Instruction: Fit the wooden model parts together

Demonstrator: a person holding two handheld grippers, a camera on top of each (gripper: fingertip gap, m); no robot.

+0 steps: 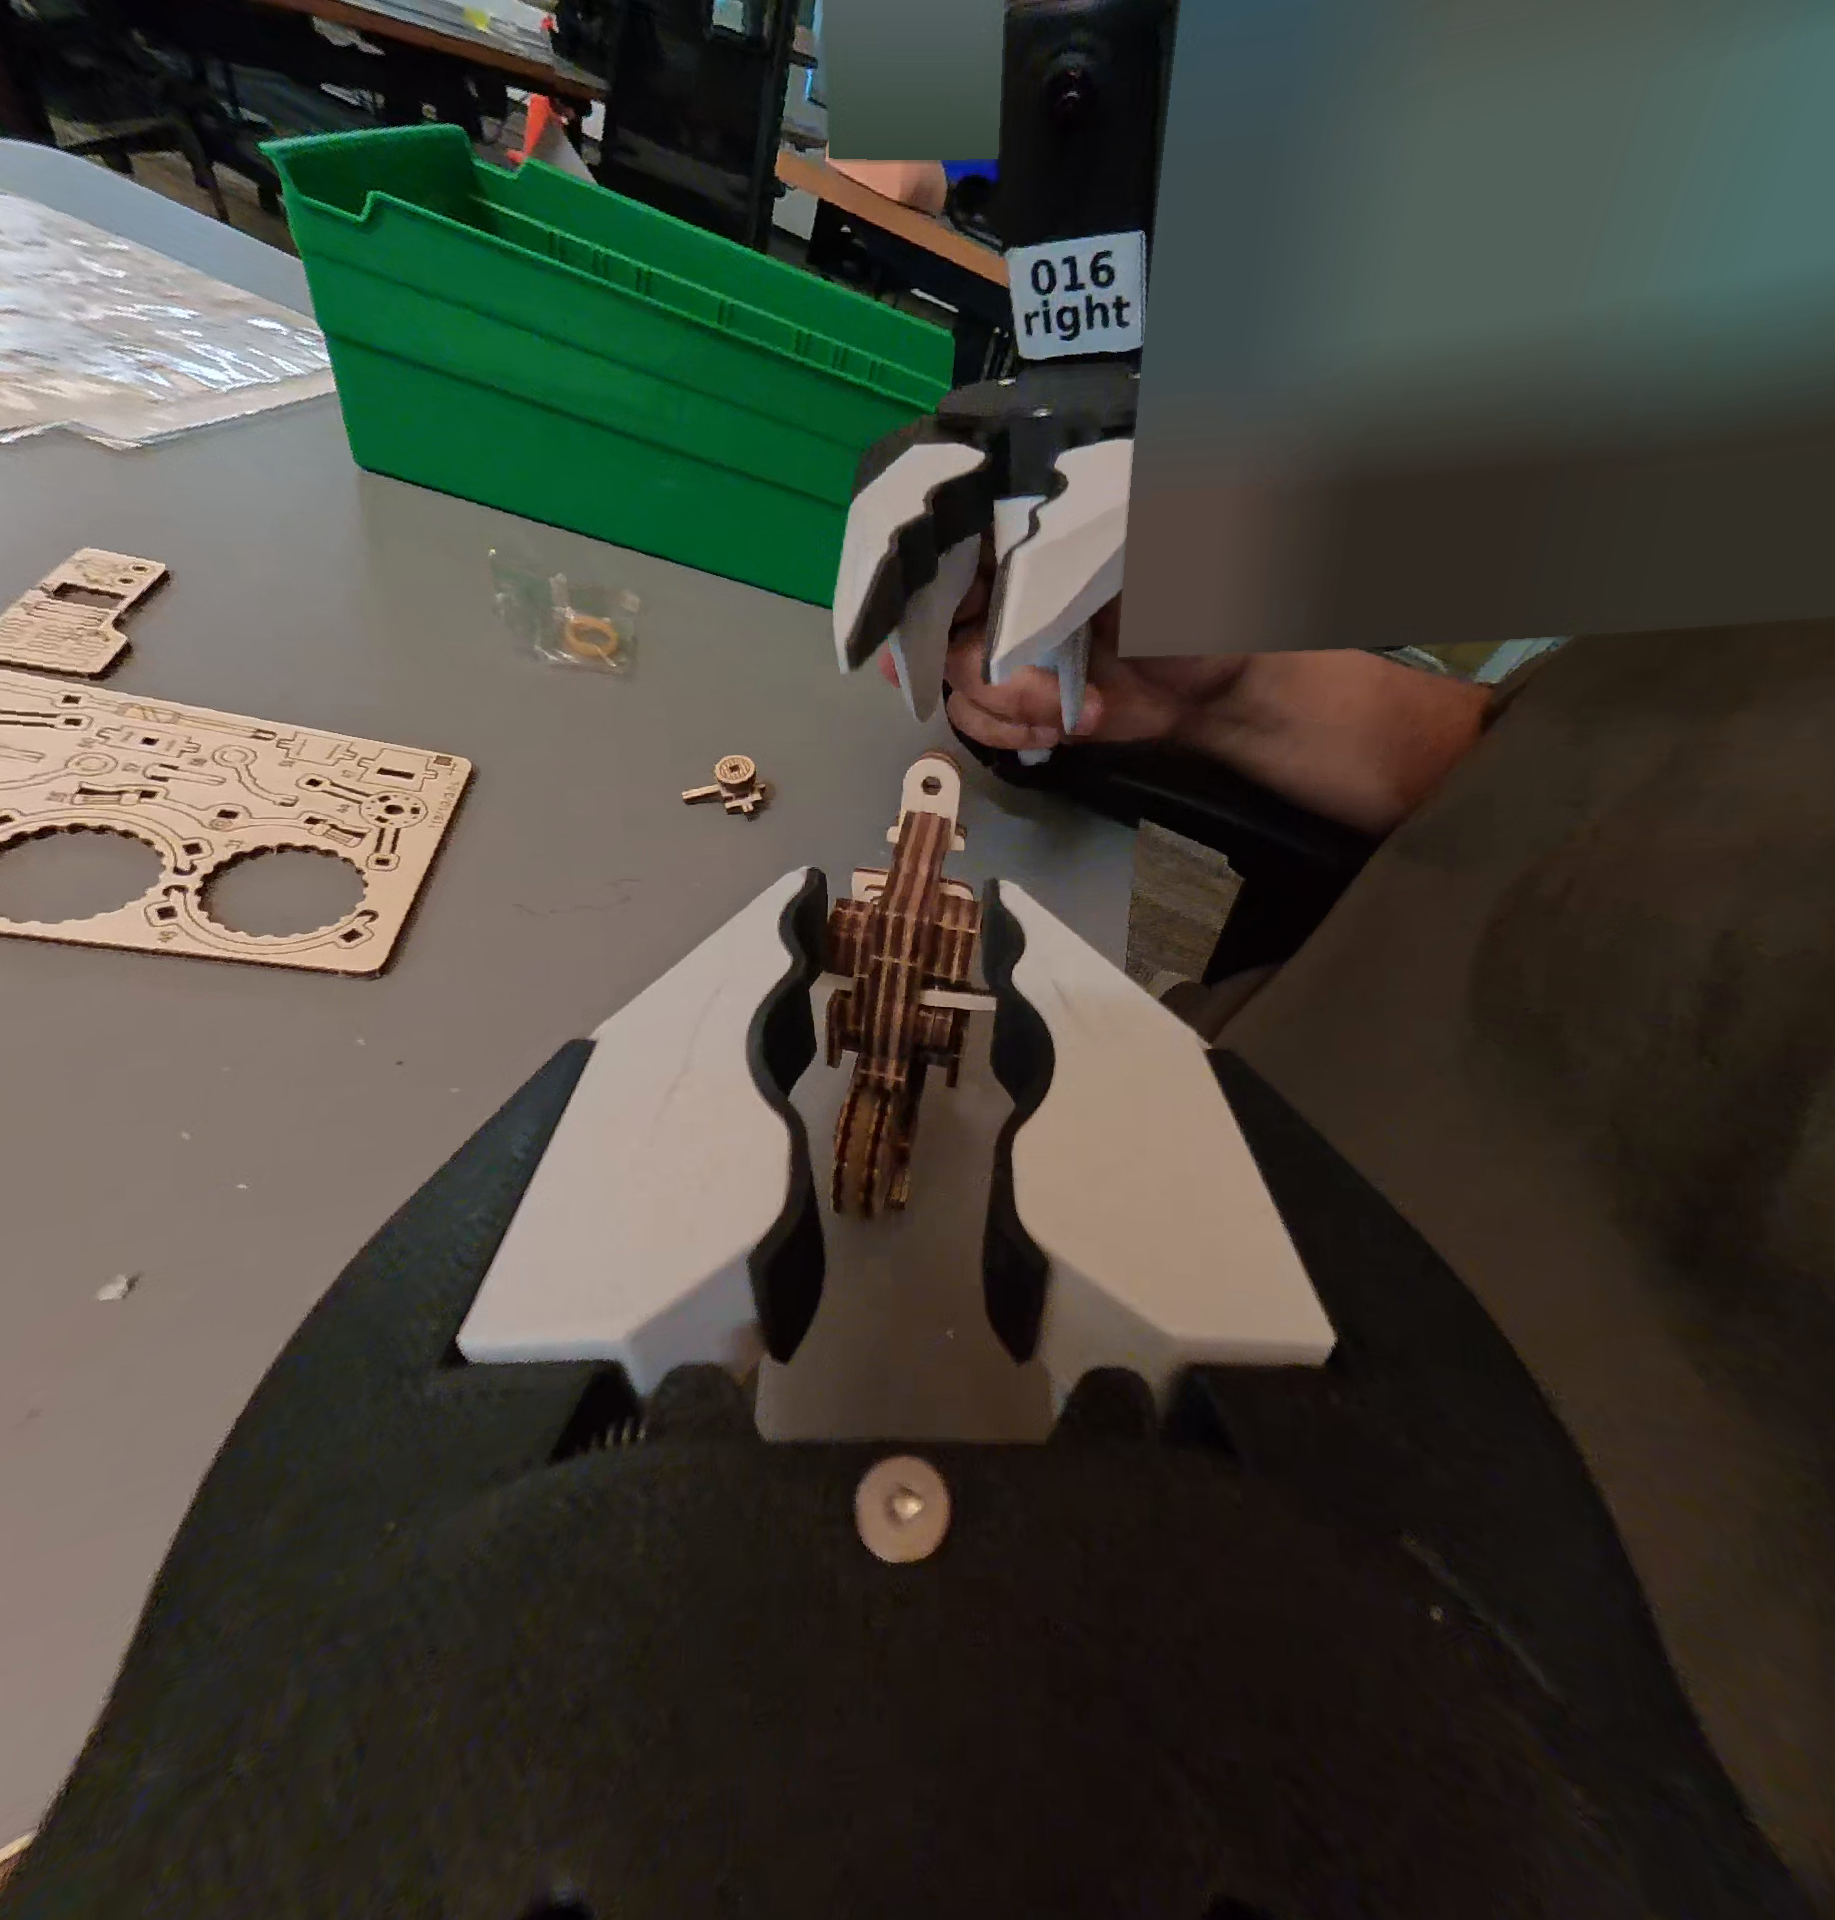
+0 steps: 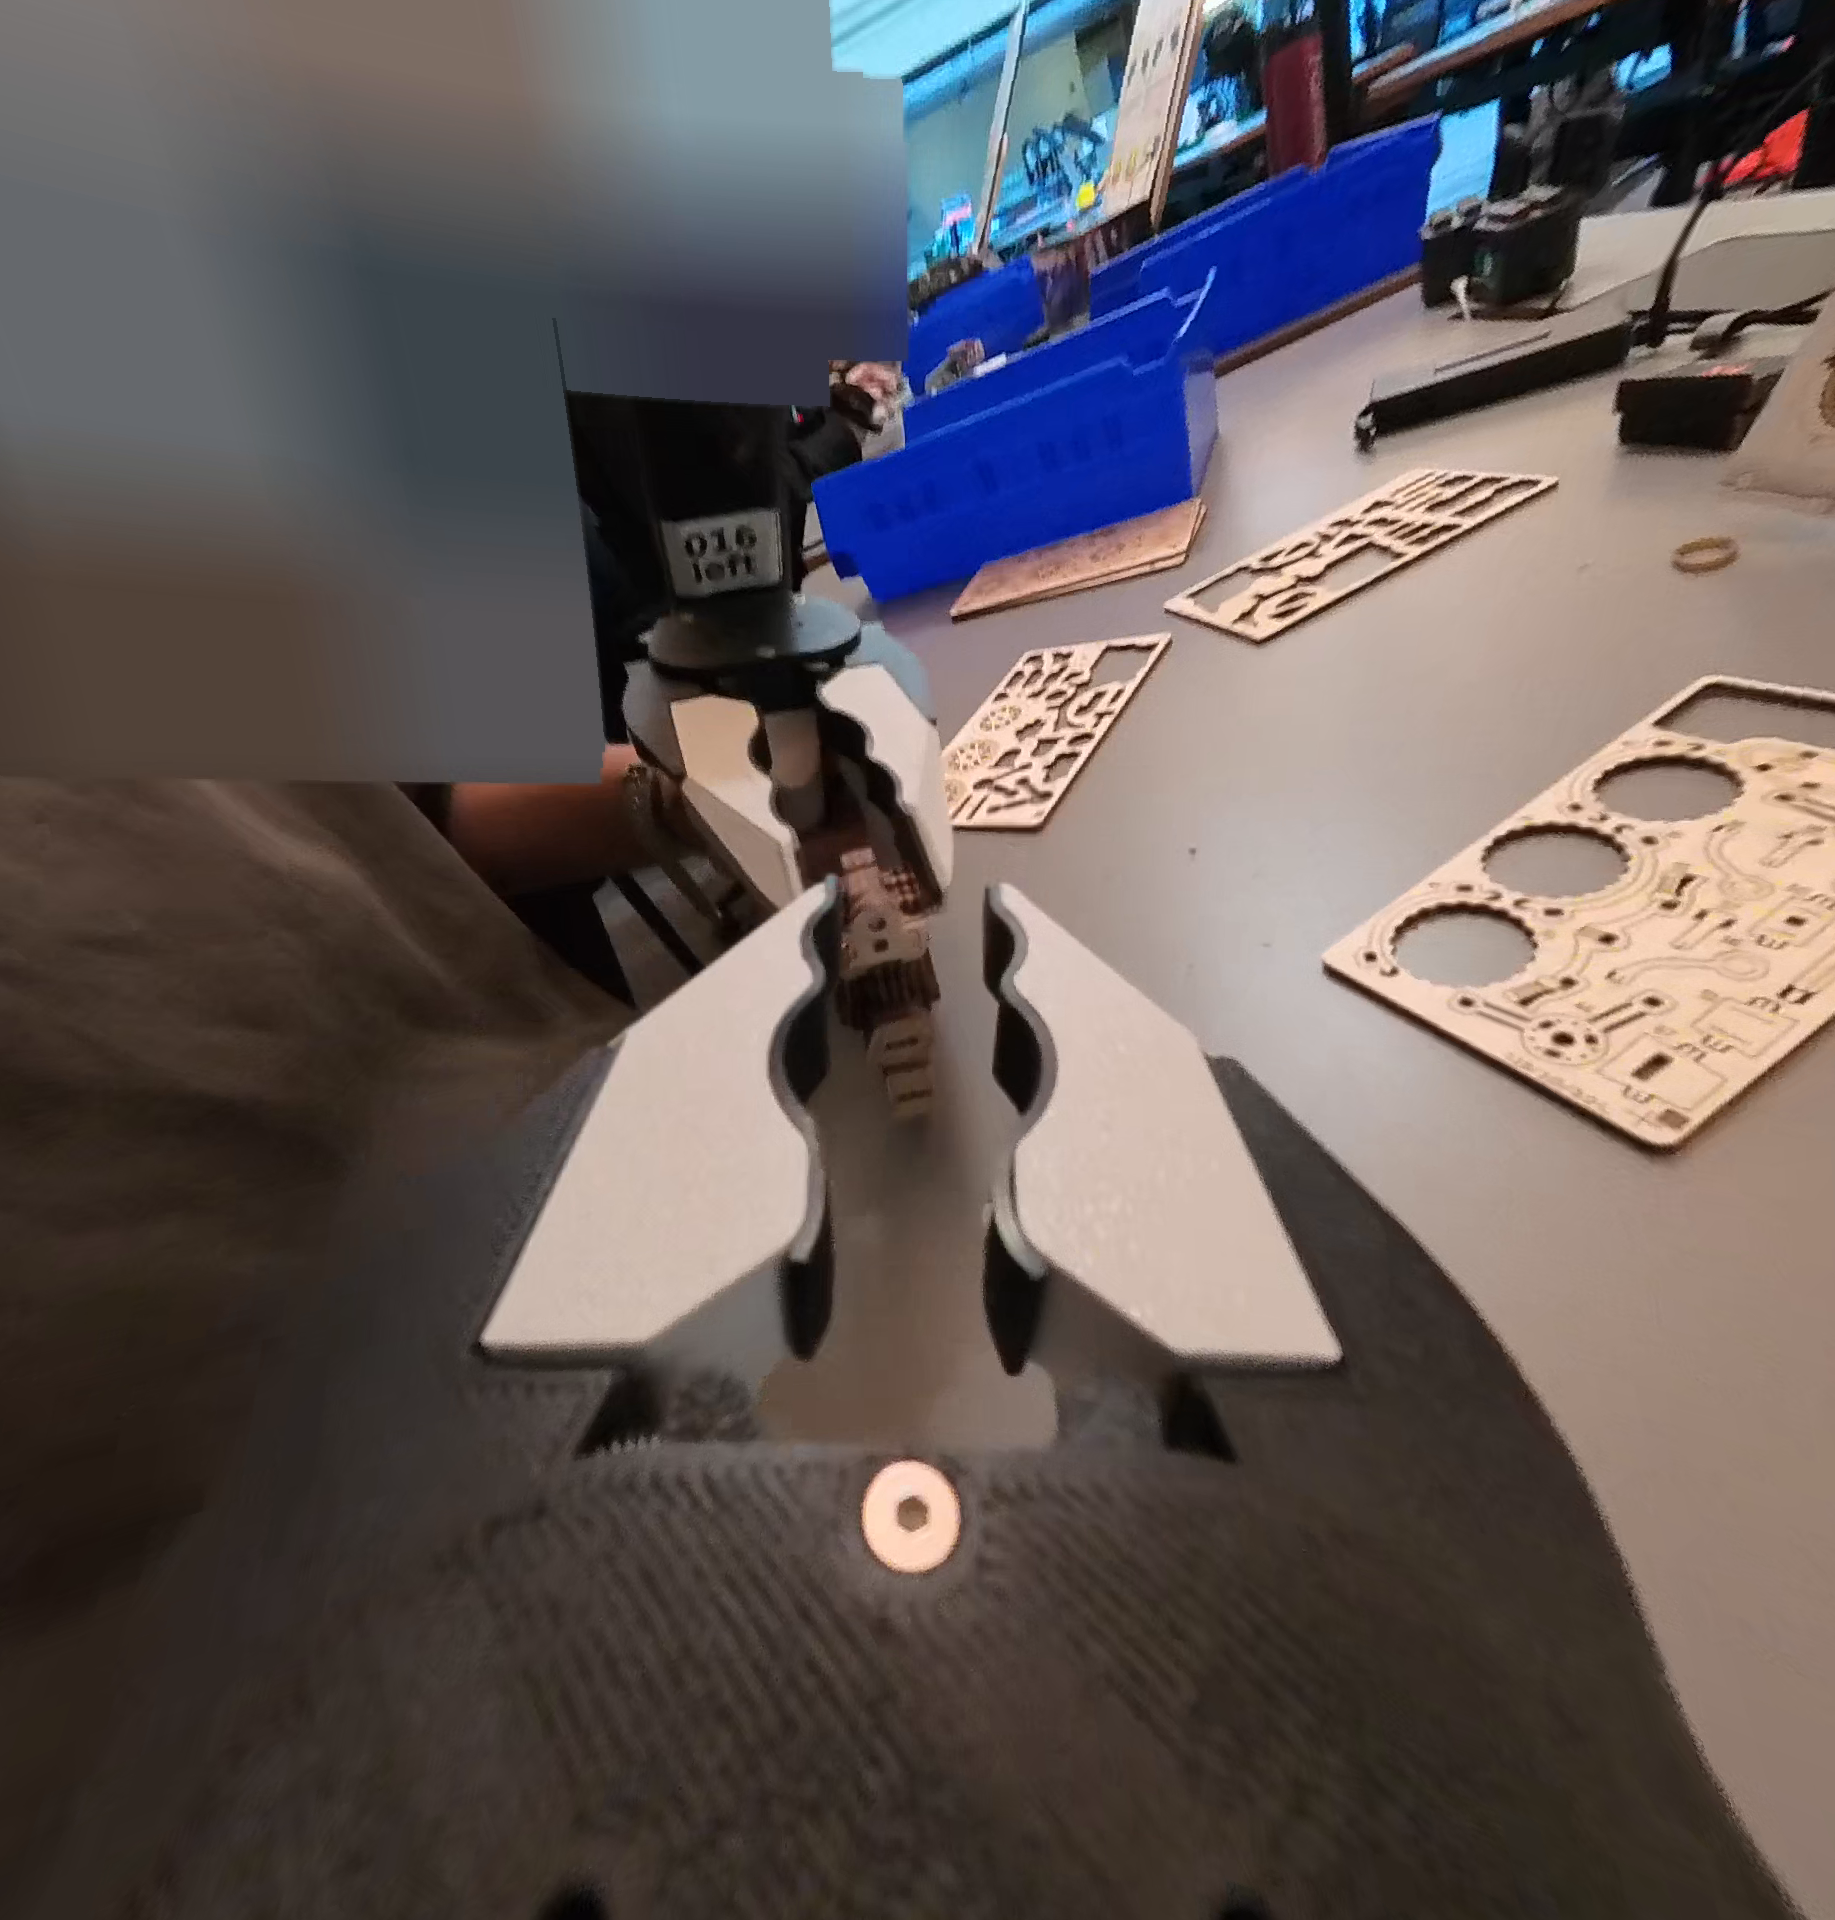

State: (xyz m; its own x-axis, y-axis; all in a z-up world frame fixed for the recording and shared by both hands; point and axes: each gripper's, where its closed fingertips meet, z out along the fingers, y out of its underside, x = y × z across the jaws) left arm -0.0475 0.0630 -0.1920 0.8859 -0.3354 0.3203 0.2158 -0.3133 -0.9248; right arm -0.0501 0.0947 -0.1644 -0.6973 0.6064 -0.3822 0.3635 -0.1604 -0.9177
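Here: layered plywood model (image 1: 897,997), ridged and brown-striped, gripped in left tool (image 1: 902,935); right tool (image 2: 908,935) narrowly parted, empty; flat laser-cut sheet (image 1: 165,831) on smooth grey bench (image 1: 373,1143).

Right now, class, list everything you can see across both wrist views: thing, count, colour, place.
Wooden model: one, brown layered, between the left gripper's fingers.
Small wooden part: one, tan, loose on the table beyond the model.
Large wooden sheet: one, pale, with round cut-outs, flat on the grey table.
Smaller wooden sheets: several, pale, farther back.
Clear bag: one, holding a tan ring, before the green bin.
Green bin: one, at the back of the table.
Blue bins: at least two, far side.
Rubber band: one, tan, far right.
Left gripper: white fingers, shut on the model.
Right gripper: white fingers, open, empty.
Person's hand: behind the right gripper.
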